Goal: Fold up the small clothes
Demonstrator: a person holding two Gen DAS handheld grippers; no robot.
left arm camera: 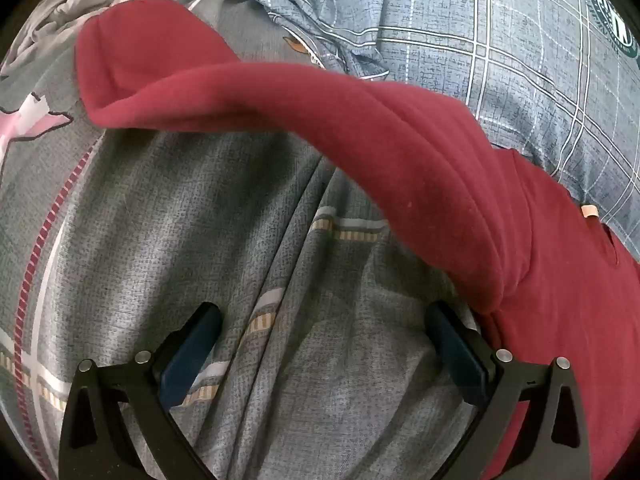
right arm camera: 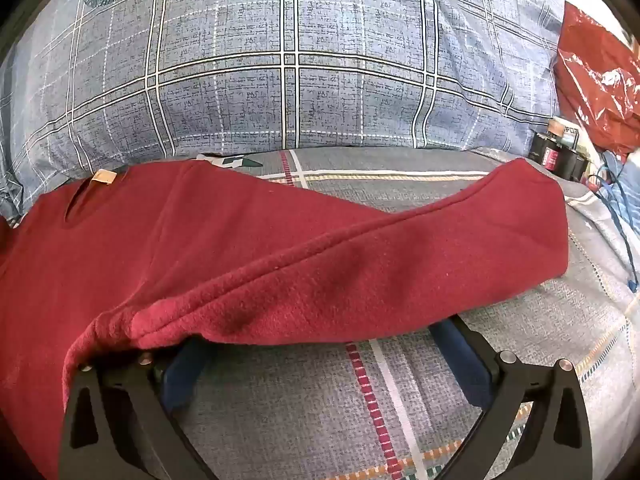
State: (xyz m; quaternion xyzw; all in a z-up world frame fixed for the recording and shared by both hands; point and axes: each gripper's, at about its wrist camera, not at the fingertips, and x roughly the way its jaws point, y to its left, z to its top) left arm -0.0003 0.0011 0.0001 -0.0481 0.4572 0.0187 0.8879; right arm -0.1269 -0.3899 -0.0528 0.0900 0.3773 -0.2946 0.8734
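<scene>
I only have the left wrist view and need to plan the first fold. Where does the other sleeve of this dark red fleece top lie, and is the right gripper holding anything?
Observer: The dark red fleece top's right sleeve lies stretched out flat on the grey plaid bedsheet, with its cuff pointing toward the side of the bed.
Operator: And the right gripper?
Observer: The right gripper has its jaws wide open, and the sleeve's lower edge drapes over their tips.
Operator: Anything near that cuff?
Observer: A red plastic bag and a blue cord sit past it.
</scene>
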